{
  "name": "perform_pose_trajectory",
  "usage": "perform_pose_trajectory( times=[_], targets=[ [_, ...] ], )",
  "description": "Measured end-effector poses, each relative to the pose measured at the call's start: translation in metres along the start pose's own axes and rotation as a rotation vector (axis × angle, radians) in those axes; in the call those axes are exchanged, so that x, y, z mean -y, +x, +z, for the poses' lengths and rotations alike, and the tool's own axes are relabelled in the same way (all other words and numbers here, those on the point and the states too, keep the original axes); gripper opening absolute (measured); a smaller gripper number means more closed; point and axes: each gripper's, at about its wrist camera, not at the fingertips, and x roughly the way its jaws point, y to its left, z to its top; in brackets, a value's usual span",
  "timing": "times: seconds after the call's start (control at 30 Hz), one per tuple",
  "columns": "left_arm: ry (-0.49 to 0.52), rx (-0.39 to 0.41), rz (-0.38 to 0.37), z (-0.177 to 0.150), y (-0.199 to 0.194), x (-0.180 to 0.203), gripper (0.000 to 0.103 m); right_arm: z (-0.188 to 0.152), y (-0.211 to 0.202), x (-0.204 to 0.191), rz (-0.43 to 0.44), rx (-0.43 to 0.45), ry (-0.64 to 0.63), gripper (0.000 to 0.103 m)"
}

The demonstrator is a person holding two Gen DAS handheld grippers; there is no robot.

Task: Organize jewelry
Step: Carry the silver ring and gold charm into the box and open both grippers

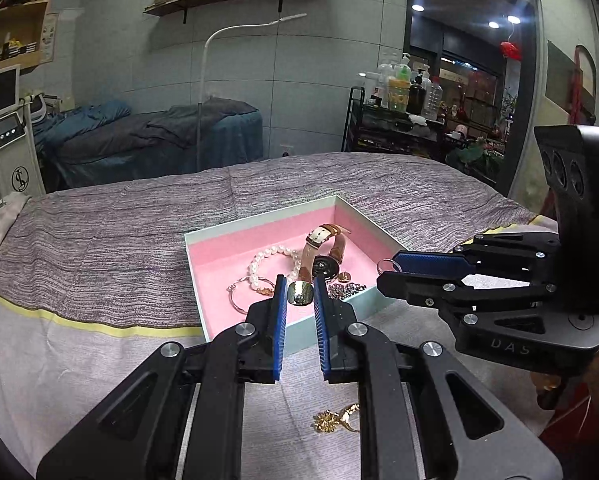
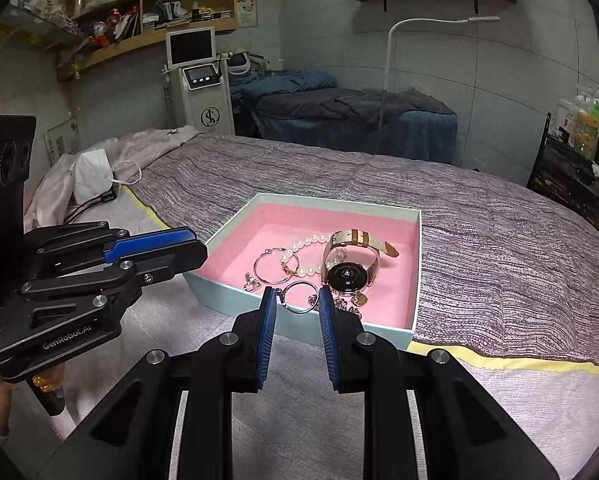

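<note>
Left gripper (image 1: 300,294) pads hide sides of gold ring (image 1: 300,293); grip contact unclear. Silver chain (image 1: 346,290) partly behind right pad; links too small to tell. Gold brooch (image 1: 336,420) partly hidden by gripper linkage. Right gripper (image 2: 298,298) fingertips cover edges of silver hoop (image 2: 298,297); touching or not, cannot tell. Watch (image 2: 349,274) markings unreadable.

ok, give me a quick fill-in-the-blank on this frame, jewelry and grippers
1. The lining of the box is ___.
2. The left hand-held gripper is shut on a ___ ring.
3. The right hand-held gripper is shut on a ___ hoop.
4. The watch lies ___ the box.

Missing words: pink; gold; silver; inside.
</note>
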Motion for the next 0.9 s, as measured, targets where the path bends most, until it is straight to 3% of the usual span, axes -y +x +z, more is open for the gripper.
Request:
perform_pose_trajectory(
  times=[0.43,0.9],
  targets=[
    [-0.047,-0.061,-0.014,0.015,0.044,-0.021,0.014,0.009,0.032,0.012,-0.036,-0.057,0.016,0.021],
    [-0.077,-0.097,-0.026,0.017,0.068,-0.027,0.014,0.009,0.054,0.017,-0.033,-0.106,0.031,0.021]
  ],
)
